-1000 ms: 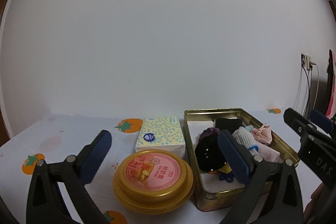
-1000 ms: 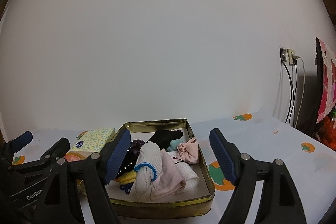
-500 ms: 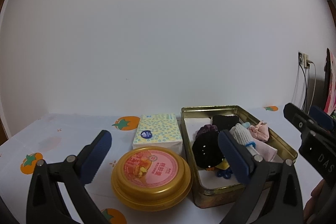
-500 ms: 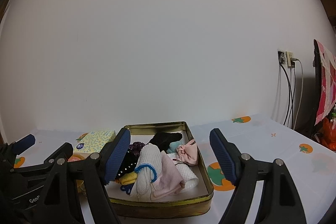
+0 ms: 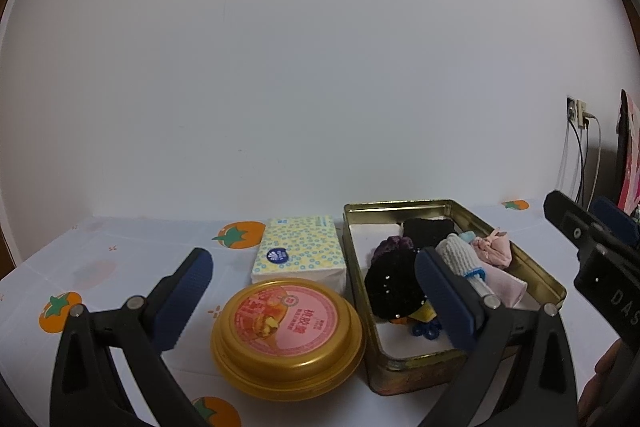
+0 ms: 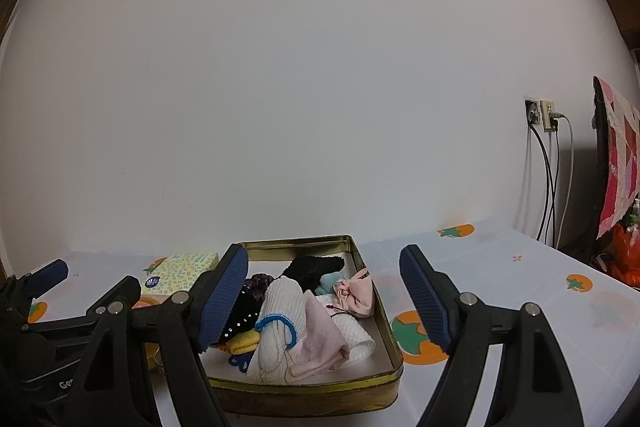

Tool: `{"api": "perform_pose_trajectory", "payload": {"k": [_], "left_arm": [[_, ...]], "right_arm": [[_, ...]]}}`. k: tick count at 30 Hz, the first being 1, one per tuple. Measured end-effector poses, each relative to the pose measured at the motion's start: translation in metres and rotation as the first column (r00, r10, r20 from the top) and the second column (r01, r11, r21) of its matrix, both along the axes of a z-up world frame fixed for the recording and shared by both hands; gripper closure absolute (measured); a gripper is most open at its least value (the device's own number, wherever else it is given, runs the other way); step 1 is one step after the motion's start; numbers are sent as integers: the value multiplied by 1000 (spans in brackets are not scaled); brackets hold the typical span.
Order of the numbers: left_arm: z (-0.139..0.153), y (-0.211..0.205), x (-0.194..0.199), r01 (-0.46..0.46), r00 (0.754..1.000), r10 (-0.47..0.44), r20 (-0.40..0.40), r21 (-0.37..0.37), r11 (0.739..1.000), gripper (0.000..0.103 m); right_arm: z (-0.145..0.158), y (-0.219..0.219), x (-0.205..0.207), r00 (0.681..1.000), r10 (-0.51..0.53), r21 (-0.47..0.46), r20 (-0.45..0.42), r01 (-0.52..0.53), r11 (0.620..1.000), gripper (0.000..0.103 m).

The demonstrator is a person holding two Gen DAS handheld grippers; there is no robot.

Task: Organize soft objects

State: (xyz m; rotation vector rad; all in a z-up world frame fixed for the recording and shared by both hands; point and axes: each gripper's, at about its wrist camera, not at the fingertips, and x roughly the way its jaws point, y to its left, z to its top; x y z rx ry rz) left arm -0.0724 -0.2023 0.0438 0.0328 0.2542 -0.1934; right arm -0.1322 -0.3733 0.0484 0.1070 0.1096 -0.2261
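A gold rectangular tin [image 5: 554, 287] [image 6: 390, 331] stands open on the table and holds several soft items: a black beaded scrunchie [image 5: 394, 287], a white ribbed cloth with a blue band [image 6: 280, 319], a pink cloth [image 6: 316, 339], a pink bow [image 6: 356, 293] and a black fuzzy piece [image 6: 316, 267]. My left gripper [image 5: 312, 291] is open and empty, hovering in front of a round gold tin and the rectangular tin. My right gripper [image 6: 324, 295] is open and empty, hovering in front of the rectangular tin.
A round gold tin with a pink label [image 5: 288, 331] sits left of the rectangular tin. A dotted tissue pack [image 5: 300, 249] lies behind it. The tablecloth [image 6: 500, 279] has persimmon prints. A wall socket with cables [image 6: 544, 115] is at the right.
Both grippers have drawn back and up slightly; the tin and round box sit a little lower and nearer in view. Both stay open and empty.
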Motion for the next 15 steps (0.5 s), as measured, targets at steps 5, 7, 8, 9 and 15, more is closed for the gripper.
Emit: {"api": "perform_pose_trajectory", "payload": {"k": [5, 7, 8, 9, 15], "left_arm": [[-1, 0, 1, 0, 1000, 0, -1, 3, 1000, 0], [-1, 1, 1, 0, 1000, 0, 0, 4, 1000, 0], [-1, 1, 1, 0, 1000, 0, 0, 6, 1000, 0], [-1, 1, 1, 1, 1000, -1, 1, 7, 1000, 0], [-1, 1, 1, -1, 1000, 1, -1, 6, 1000, 0]], "right_arm": [[0, -1, -1, 1000, 0, -1, 2, 0, 1000, 23], [1, -2, -2, 1000, 2, -1, 5, -2, 1000, 23], [1, -2, -2, 1000, 3, -2, 6, -3, 1000, 23], [1, -2, -3, 1000, 2, -2, 8, -2, 1000, 23], [0, -6, -5, 1000, 5, 0, 8, -5, 1000, 23]]}}
